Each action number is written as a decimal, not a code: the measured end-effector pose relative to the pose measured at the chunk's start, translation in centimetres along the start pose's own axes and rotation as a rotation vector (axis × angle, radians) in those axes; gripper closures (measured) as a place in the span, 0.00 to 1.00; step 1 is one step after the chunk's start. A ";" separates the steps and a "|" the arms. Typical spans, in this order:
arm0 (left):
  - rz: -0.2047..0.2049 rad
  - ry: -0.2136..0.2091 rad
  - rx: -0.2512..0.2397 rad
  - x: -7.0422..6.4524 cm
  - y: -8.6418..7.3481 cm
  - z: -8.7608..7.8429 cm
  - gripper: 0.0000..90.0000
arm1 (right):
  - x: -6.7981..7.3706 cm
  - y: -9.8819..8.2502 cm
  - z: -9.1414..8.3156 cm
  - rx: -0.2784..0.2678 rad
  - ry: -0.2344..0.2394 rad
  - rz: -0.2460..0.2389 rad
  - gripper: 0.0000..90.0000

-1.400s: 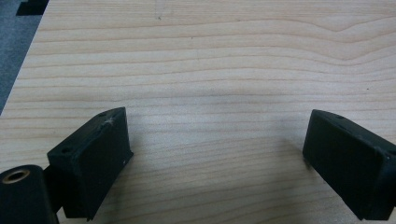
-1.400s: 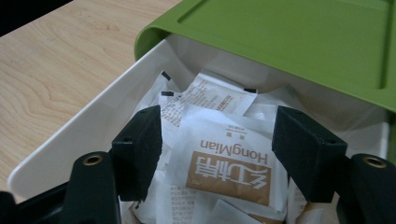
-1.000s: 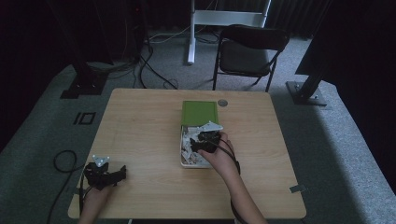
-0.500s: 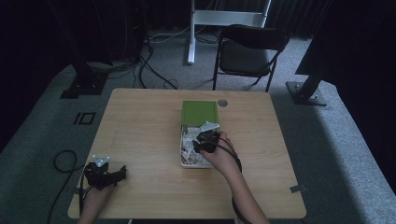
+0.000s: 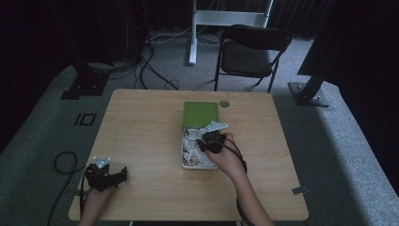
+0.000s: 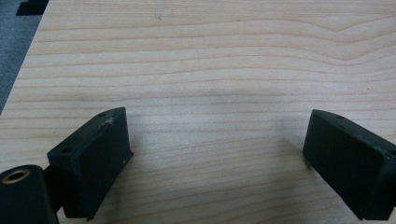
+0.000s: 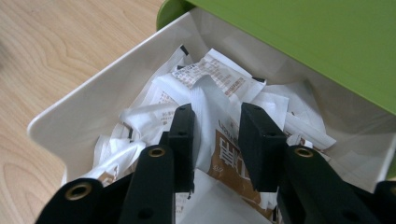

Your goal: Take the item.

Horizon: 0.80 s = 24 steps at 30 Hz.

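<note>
A white box [image 5: 183,151] with a green lid [image 5: 201,114] slid halfway back stands mid-table. It holds several white paper packets [image 5: 190,141]. My right gripper [image 5: 202,142] reaches down into it from the right. In the right gripper view its jaws [image 7: 215,112] have just been closing and now pinch a white packet with brown print [image 7: 219,135], which bunches up between them, beside the box wall [image 7: 93,88] and under the lid [image 7: 303,42]. My left gripper [image 5: 121,173] rests at the table's front left, open [image 6: 217,135] over bare wood.
A small round grey disc [image 5: 224,103] lies behind the box. A folding chair [image 5: 251,52] stands beyond the far edge. Dark stands and cables cover the floor around the table [image 5: 141,127].
The right gripper's jaws have narrowed inside the box around the packets. The left hand and its gripper have stayed where they were.
</note>
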<state>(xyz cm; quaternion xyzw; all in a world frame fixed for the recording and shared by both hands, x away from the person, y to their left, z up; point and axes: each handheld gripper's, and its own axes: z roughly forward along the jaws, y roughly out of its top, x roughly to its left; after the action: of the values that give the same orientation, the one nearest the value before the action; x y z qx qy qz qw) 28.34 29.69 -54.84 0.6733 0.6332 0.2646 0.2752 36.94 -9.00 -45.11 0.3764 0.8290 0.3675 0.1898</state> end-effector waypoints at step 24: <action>-0.001 0.000 0.000 0.0 0.0 0.0 0.09 | -1.1 -0.2 -2.1 -0.058 -0.038 -0.006 0.92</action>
<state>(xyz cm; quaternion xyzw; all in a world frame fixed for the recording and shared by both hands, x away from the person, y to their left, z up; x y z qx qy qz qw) 28.34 29.68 -54.84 0.6729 0.6335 0.2646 0.2753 36.35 -10.91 -43.82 0.3751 0.8154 0.3837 0.2173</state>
